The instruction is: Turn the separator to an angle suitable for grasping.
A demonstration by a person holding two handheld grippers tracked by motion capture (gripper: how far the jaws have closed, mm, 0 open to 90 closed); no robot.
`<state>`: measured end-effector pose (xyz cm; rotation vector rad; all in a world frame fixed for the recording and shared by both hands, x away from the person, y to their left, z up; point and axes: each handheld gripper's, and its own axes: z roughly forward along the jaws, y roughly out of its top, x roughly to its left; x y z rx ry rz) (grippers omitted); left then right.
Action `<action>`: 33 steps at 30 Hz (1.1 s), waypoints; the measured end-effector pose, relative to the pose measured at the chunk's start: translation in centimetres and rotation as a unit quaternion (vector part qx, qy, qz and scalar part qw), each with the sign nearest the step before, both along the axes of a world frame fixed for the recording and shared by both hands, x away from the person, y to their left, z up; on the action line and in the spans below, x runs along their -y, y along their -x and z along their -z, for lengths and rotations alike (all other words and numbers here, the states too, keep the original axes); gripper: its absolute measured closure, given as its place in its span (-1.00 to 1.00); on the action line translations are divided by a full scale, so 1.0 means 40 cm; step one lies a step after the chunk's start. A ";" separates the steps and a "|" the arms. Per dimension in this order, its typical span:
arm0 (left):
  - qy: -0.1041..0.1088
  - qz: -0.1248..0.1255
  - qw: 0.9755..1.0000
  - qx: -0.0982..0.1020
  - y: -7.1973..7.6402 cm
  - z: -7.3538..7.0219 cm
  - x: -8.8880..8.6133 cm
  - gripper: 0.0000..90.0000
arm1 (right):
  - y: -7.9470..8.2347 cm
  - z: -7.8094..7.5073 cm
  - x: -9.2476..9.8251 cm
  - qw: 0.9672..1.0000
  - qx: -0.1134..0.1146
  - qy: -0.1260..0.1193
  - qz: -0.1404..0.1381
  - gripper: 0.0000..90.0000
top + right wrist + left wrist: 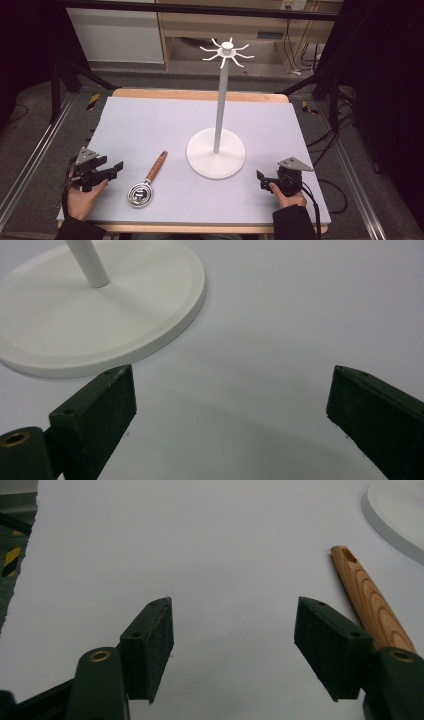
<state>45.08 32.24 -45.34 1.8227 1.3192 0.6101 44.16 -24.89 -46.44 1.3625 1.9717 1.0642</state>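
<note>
Both grippers were found resting at the near edge of the table (125, 120), one in each hand, with the person's dark sleeves entering from the bottom of the high view. On inspection, the left gripper (116, 168) lay at the near left, its jaws spread wide apart with nothing between them; the left gripper view confirmed bare grey surface between the two black pads (150, 645). The right gripper (260, 179) lay at the near right, likewise with jaws standing well apart and gripping nothing, as the right gripper view showed.

A strainer (145, 185) lay flat on the table just to the right of the left gripper, near it but not touching. Its round metal bowl (139, 194) pointed toward the person and its wooden handle (157, 166) ran up and to the right, away from the person. In the left gripper view the handle (372, 602) passed just outside the right-hand jaw, partly hidden behind it.

A white stand (216, 152) stood upright at the middle of the table, between the two grippers and farther back, its round base flat on the surface and a ring of hooks (227, 52) at the top of its pole. The base (100, 325) appeared ahead of the right gripper, close to its left-hand jaw but apart from it. No item hung on the hooks.
</note>
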 end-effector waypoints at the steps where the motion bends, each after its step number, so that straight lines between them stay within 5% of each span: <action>1: 0.001 0.002 1.000 0.001 0.002 -0.002 0.001 -0.29 | 0.000 0.000 0.000 1.000 0.000 0.000 0.000 -0.86; 9: 0.008 0.024 1.000 -0.004 0.014 -0.017 0.020 -0.11 | 0.005 -0.003 0.010 1.000 -0.008 -0.014 0.012 -0.84; 33: -0.011 0.067 0.998 -0.018 0.029 -0.056 0.091 -0.15 | 0.002 -0.004 0.012 1.000 -0.008 -0.007 0.009 -0.84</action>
